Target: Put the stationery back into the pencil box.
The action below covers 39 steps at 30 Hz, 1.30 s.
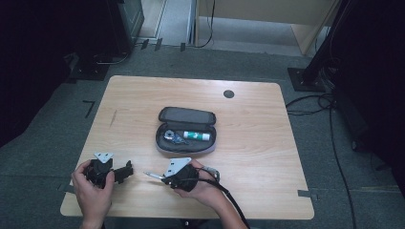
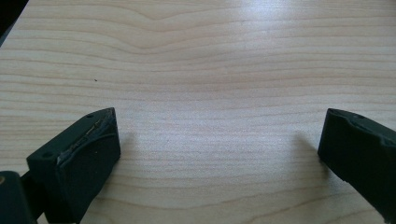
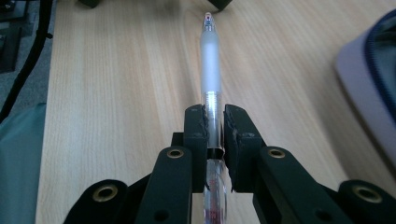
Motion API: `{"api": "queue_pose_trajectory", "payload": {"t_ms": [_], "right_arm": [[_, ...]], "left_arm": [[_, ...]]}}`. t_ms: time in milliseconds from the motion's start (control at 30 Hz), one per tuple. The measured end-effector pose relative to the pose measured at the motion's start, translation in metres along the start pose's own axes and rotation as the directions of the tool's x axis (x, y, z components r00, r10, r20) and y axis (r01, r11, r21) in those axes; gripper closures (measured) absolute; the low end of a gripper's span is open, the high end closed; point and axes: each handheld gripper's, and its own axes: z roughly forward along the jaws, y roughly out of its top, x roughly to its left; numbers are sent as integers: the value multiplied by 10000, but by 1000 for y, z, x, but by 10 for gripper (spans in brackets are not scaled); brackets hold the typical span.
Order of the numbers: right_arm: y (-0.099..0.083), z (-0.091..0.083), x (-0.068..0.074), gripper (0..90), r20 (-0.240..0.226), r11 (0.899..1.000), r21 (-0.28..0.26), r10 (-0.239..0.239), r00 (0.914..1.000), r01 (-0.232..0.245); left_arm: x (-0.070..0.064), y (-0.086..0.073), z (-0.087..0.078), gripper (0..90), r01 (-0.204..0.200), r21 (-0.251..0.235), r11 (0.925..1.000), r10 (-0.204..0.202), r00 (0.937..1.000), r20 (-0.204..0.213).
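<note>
Pen (image 3: pixel 211 74) sits clamped in the right tool (image 3: pixel 215 130), low over the near counter (image 1: pixel 258 157), tip pointing left; left tool (image 2: pixel 215 154) gapes wide, empty, near the left edge; a loose grip could let the pen slip. Farther off, mid-counter, the open case (image 1: pixel 187 117) has bare wood all round.

Even overhead light, dark corners, soft focus
</note>
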Motion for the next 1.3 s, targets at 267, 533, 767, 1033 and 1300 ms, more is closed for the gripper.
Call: {"api": "queue_pose_trajectory", "payload": {"t_ms": [267, 533, 767, 1033, 1300], "right_arm": [[-1, -19, -11, 806, 284, 9997, -191, 167, 9995, -161], [1, -40, -26, 806, 548, 9980, -577, 299, 9981, -267], [8, -60, -42, 806, 1036, 9971, -752, 213, 9944, -136], [21, -78, -63, 805, 1512, 9970, -749, -63, 9885, 178], [32, -78, -84, 805, 1494, 9956, -563, -659, 9866, 750]], "left_arm": [[0, 0, 0, 0, -3, -1, 10000, 3, 10000, 4], [0, 0, 0, 0, 7, -7, 10000, -7, 10000, 4], [0, 0, 0, 0, -1, 10, 10000, 1, 10000, 7], [0, 0, 0, 0, -27, 16, 10000, 27, 10000, 3], [0, 0, 0, 0, -8, 7, 10000, 8, 10000, -4]]}}
